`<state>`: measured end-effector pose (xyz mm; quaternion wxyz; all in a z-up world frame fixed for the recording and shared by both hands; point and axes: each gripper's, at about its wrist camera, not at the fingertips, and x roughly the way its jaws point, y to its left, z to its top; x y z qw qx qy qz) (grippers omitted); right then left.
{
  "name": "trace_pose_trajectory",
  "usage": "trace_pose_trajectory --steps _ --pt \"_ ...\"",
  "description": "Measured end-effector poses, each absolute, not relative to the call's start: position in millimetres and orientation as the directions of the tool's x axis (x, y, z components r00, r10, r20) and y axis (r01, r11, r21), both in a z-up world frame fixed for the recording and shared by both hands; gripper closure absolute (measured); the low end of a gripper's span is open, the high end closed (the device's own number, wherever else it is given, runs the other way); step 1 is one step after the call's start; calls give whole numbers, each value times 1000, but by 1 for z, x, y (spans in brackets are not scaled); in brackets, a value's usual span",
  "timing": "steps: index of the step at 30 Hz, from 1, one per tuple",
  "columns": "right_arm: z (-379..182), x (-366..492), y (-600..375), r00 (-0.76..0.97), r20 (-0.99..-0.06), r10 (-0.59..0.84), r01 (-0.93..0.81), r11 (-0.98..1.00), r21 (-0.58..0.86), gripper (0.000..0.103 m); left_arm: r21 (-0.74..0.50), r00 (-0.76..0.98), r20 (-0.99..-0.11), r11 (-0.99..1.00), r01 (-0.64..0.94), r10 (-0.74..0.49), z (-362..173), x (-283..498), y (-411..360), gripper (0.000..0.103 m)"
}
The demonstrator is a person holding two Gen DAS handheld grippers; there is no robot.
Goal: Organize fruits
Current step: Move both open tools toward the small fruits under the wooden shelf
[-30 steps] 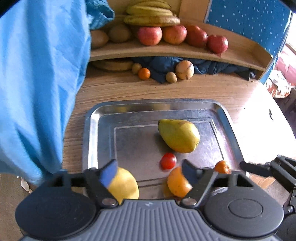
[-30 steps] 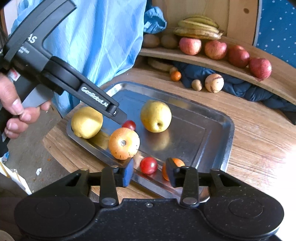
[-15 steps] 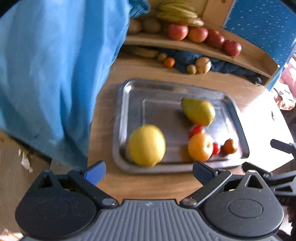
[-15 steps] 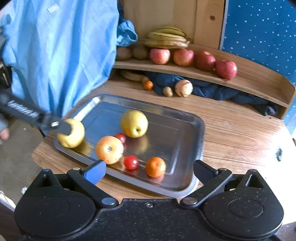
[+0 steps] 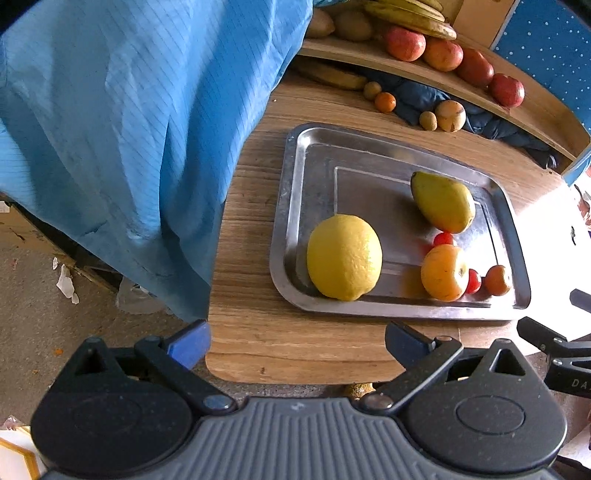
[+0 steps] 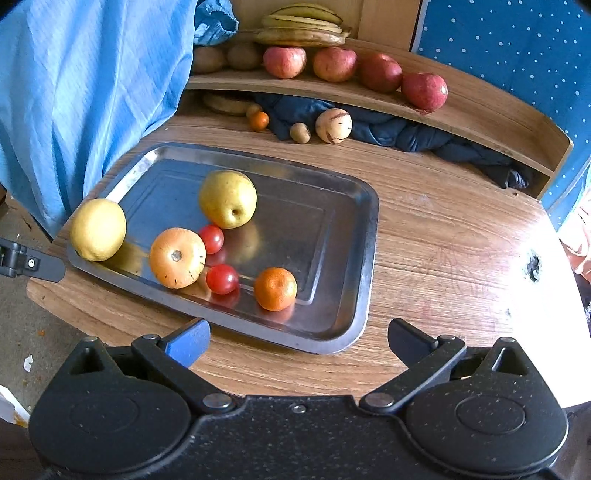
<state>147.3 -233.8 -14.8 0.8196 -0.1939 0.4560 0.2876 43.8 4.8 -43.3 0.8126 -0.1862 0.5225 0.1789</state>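
Note:
A steel tray (image 5: 291, 206) (image 6: 365, 258) on the wooden table holds a lemon (image 5: 344, 257) (image 6: 98, 229), a yellow-green pear (image 5: 442, 201) (image 6: 227, 198), an orange-yellow apple (image 5: 443, 272) (image 6: 177, 257), two cherry tomatoes (image 6: 211, 238) (image 6: 222, 278) and a mandarin (image 5: 497, 280) (image 6: 275, 288). My left gripper (image 5: 297, 341) is open and empty, at the table's near edge, short of the tray. My right gripper (image 6: 299, 341) is open and empty, just in front of the tray's near rim.
A curved wooden shelf (image 6: 480, 110) at the back carries apples (image 6: 334, 64), bananas (image 6: 303, 26) and kiwis. Below it lie a dark cloth (image 6: 406, 133) and small fruits (image 6: 333, 125). A blue garment (image 5: 129, 129) hangs at the left. The floor (image 5: 44, 325) lies beyond the table edge.
Both grippers opened and drew back from the tray. The left let go of the lemon, which now rests in the tray's near left corner. The right backed off the mandarin.

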Motion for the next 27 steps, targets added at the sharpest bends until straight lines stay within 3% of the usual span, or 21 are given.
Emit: trace_pose_trajectory --steps 14,27 --pt "0 164 -233 458 -818 347 -655 754 -47 1 -122 413 -903 852 -509 118 -35 90 18 1" --pt "2 240 -208 468 -784 409 -664 747 -7 1 -100 405 -903 848 -521 143 -28 167 38 1"
